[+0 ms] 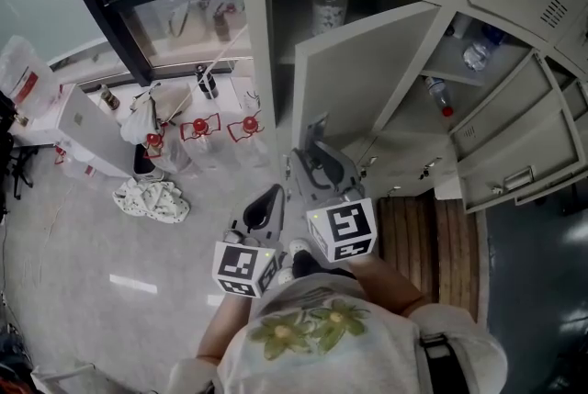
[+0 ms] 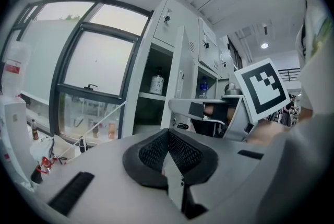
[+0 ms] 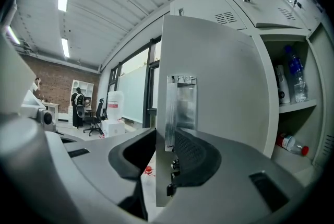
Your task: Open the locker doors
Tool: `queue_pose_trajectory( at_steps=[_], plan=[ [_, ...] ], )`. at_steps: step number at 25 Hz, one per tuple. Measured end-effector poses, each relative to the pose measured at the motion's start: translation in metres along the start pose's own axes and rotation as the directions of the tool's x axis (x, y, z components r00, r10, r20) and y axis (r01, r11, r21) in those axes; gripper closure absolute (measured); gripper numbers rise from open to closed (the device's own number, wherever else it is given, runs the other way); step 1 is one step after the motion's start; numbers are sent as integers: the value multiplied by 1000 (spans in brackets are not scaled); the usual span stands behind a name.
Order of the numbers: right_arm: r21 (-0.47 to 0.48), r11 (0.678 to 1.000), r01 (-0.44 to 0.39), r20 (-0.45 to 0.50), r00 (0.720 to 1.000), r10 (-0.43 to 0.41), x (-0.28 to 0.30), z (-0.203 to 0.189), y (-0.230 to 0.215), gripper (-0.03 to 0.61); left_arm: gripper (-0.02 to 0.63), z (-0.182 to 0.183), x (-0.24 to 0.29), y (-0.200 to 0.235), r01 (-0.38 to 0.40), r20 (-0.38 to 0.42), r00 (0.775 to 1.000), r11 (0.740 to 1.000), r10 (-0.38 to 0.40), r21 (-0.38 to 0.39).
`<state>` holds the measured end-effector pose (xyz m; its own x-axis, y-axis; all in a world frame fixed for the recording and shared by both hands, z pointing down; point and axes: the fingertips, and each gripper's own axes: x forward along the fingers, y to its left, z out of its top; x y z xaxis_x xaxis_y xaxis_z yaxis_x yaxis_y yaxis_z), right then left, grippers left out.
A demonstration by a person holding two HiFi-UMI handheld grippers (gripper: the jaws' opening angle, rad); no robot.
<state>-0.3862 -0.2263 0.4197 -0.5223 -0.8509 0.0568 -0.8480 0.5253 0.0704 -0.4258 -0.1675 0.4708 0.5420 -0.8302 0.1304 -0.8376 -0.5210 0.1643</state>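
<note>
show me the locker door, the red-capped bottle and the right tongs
locker door (image 3: 229,77): right gripper view, its flat grey face
red-capped bottle (image 3: 290,143): right gripper view, its clear body
right tongs (image 3: 164,133): right gripper view, midway between the tips, closed on the door's edge

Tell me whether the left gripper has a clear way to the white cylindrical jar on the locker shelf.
Probably yes. The grey metal locker door, clamped in the right gripper, stands swung aside, and nothing shows between the left gripper and the white jar.

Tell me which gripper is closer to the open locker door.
Right. The right gripper clamps the edge of the locker door; the left gripper, shut and empty, hangs clear of it.
</note>
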Motion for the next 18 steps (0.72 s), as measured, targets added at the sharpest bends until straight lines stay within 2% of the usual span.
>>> queue_pose_trajectory(
  at_steps=[9, 18],
  plan=[
    [15, 1000, 20, -5, 1000, -19, -20, -2, -1, 457, 586, 2, -6, -13, 32, 22, 999, 999, -33, 16],
    [13, 998, 66, 1, 998, -66, -42, -4, -4, 456, 586, -5, -20, -24, 66, 6, 998, 998, -66, 17]
  ],
)
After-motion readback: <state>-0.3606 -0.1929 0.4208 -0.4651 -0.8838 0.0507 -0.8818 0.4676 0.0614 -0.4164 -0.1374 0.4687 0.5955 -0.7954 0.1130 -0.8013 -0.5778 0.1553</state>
